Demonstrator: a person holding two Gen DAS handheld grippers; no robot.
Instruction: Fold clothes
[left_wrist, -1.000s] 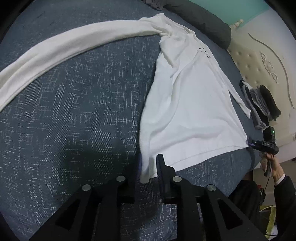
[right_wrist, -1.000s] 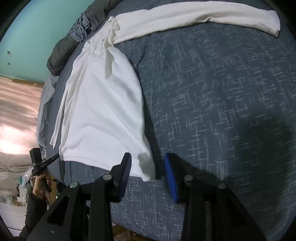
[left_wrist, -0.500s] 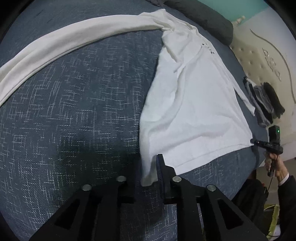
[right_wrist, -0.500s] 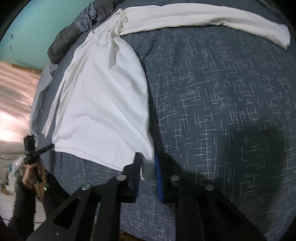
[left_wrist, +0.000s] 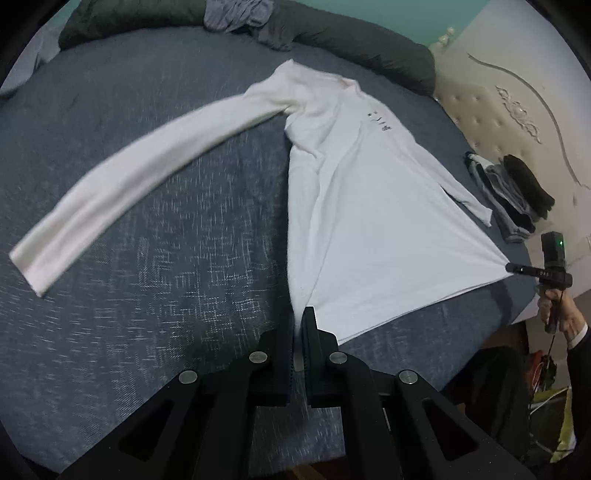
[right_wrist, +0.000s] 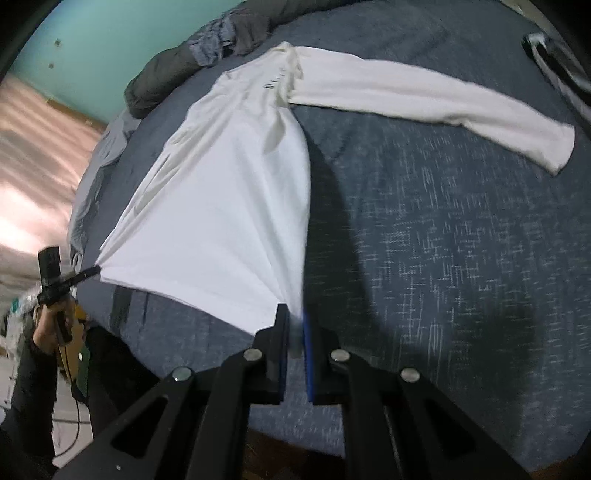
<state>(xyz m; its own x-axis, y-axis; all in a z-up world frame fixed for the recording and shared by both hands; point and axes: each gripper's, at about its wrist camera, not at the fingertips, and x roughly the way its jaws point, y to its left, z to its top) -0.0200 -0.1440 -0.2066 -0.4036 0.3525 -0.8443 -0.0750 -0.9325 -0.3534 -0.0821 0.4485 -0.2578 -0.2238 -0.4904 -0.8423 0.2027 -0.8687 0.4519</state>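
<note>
A white long-sleeved shirt (left_wrist: 369, 206) is spread on the blue bed (left_wrist: 166, 240), one sleeve (left_wrist: 140, 177) stretched out flat well away from the body, hem end lifted slightly and pulled taut. One hem corner is seen clamped in the closed left claw (left_wrist: 298, 325), the other in the closed right claw (right_wrist: 293, 328). The fabric is judged light, soft and floppy with no stiffness, so sagging and slipping are expected; hem corners and shoulder seams are judged the best grip points, with both layers pinched together.
</note>
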